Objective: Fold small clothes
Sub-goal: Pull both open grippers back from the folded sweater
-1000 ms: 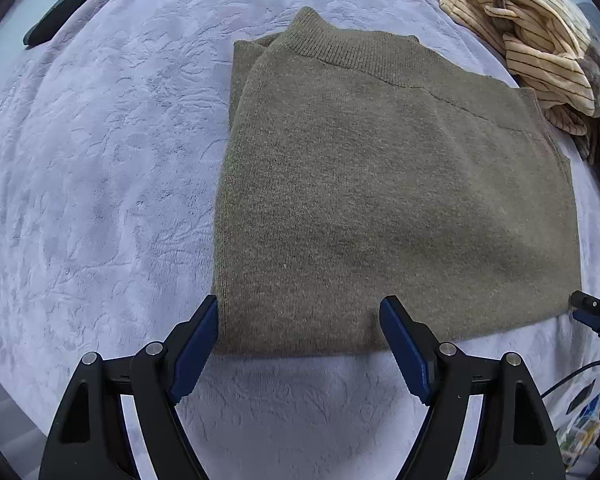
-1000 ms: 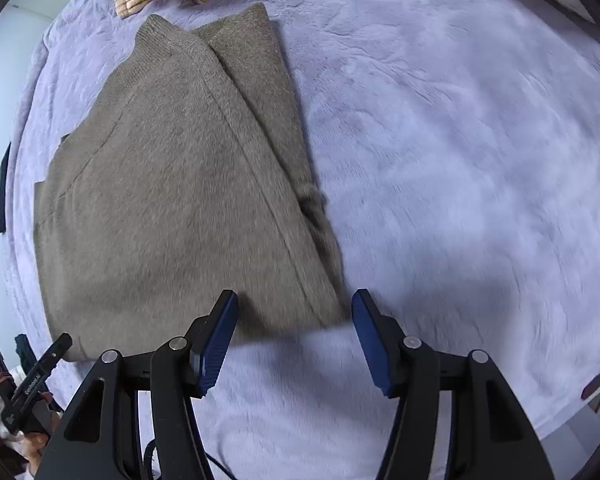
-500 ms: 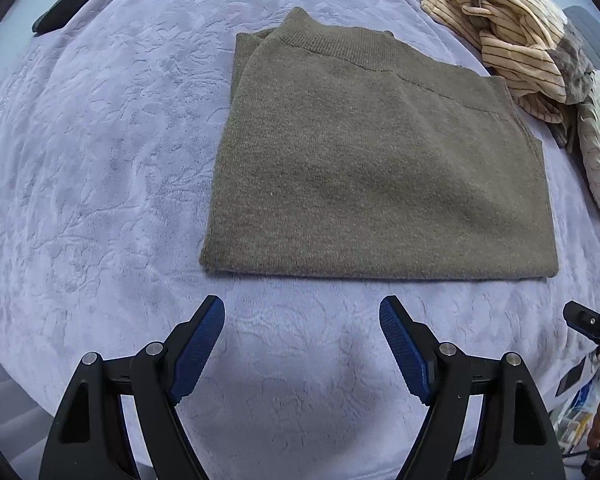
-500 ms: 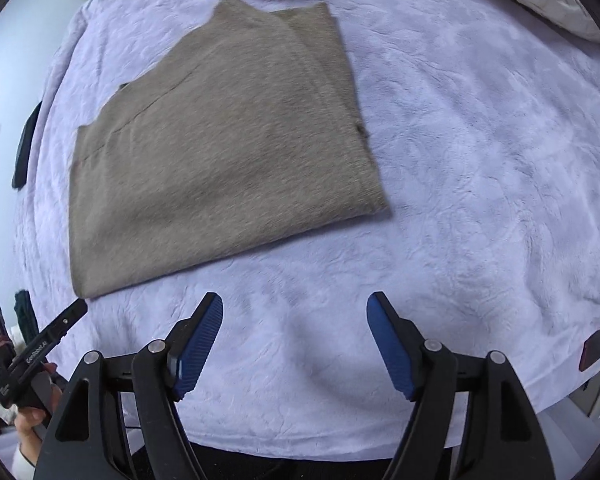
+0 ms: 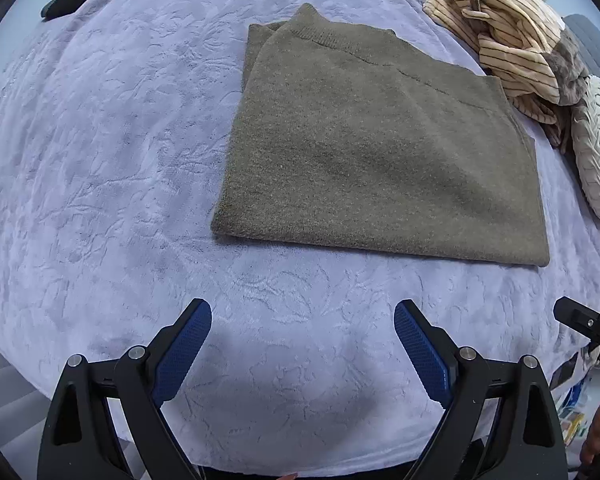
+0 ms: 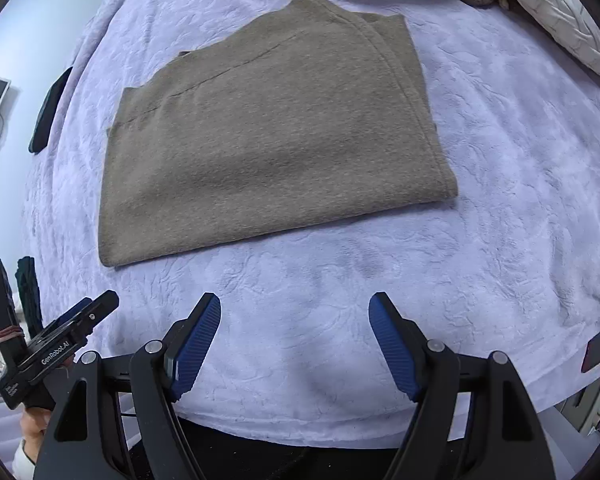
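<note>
Moved: both hand-held grippers backed off the sweater (image 5: 380,152), jaws just widened.
Left hand-held gripper (image 5: 303,336): wide, empty.
Right hand-held gripper (image 6: 295,330): wide, empty.
Sweater: apparently folded flat on bed (image 5: 100,160).

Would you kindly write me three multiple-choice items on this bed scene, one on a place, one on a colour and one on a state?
1. Where does the striped garment lie?
A. beyond the sweater's far right corner
B. under the sweater
C. between the left gripper's fingers

2. What colour is the folded sweater?
A. red
B. olive-brown
C. white

3. How is the left gripper?
A. shut on the sweater
B. shut on the blanket
C. open, holding nothing

Key: 1 A, the cream striped heap sits past the sweater, beside the white pillow. 2 B, the knit is olive-brown on the lilac blanket. 3 C, only blanket shows between its blue pads, short of the sweater's near edge.
</note>
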